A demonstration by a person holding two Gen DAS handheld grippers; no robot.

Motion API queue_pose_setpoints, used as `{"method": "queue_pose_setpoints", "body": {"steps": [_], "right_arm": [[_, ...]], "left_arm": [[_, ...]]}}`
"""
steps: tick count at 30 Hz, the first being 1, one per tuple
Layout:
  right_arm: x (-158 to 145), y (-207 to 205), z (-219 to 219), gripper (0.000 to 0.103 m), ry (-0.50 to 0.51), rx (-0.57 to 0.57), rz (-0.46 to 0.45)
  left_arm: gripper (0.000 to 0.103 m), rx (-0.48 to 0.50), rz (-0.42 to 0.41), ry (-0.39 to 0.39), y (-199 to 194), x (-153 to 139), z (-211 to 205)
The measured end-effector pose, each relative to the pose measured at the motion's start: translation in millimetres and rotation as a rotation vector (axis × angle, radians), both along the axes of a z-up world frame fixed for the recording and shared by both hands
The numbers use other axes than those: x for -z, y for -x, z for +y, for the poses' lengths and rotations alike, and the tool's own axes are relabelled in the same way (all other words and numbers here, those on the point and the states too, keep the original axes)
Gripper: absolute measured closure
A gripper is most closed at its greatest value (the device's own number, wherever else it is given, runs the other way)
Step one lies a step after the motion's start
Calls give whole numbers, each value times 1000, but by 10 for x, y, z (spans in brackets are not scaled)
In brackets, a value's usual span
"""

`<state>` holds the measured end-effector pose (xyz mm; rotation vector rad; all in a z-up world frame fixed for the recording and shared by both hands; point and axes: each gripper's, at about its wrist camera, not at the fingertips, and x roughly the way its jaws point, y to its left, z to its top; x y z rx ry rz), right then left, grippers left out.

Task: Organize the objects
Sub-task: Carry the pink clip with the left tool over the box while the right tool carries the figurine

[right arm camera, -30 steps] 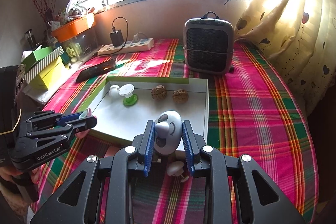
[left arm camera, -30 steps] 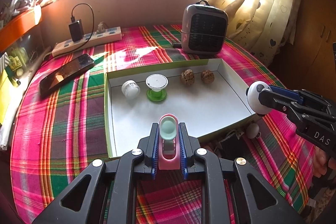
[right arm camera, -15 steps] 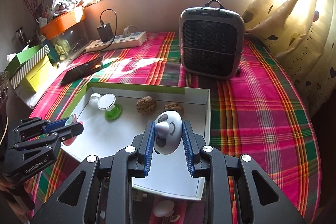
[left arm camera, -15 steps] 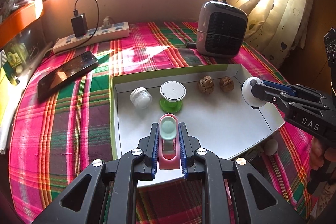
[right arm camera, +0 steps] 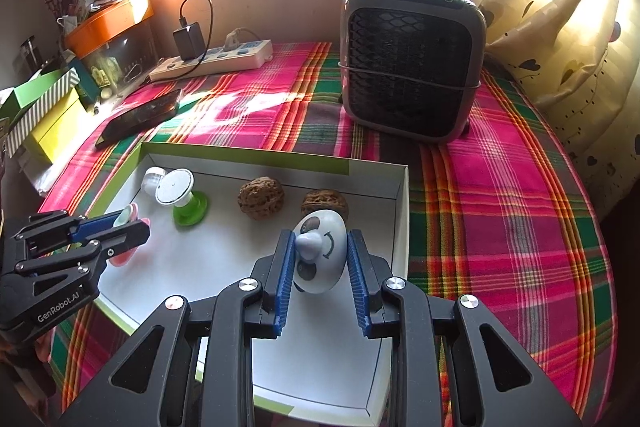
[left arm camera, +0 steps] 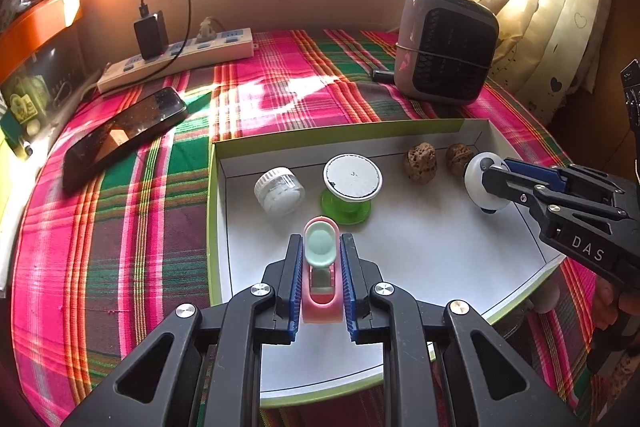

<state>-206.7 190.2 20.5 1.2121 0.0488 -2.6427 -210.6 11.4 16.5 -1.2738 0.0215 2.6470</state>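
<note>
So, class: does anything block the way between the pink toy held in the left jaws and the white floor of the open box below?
Nothing visible does. The pink toy with a mint-green top hangs over bare box floor; the white ribbed jar and green-footed spool sit farther back.

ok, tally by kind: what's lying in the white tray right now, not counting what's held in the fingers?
Walnuts: 2
White jar: 1
Green-based spool with white top: 1
Total: 4 lying in the white tray
</note>
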Motion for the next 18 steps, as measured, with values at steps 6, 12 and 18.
{"method": "queue_pose_setpoints", "body": {"steps": [6, 12, 18], "right_arm": [[25, 55, -37, 76, -24, -3, 7], [42, 81, -65, 76, -53, 0, 21], [46, 85, -103, 76, -87, 2, 45]], "left_arm": [[87, -5, -9, -1, 31, 29, -5], [87, -16, -7, 5, 62, 41, -19], [87, -18, 0, 18, 72, 49, 3]]}}
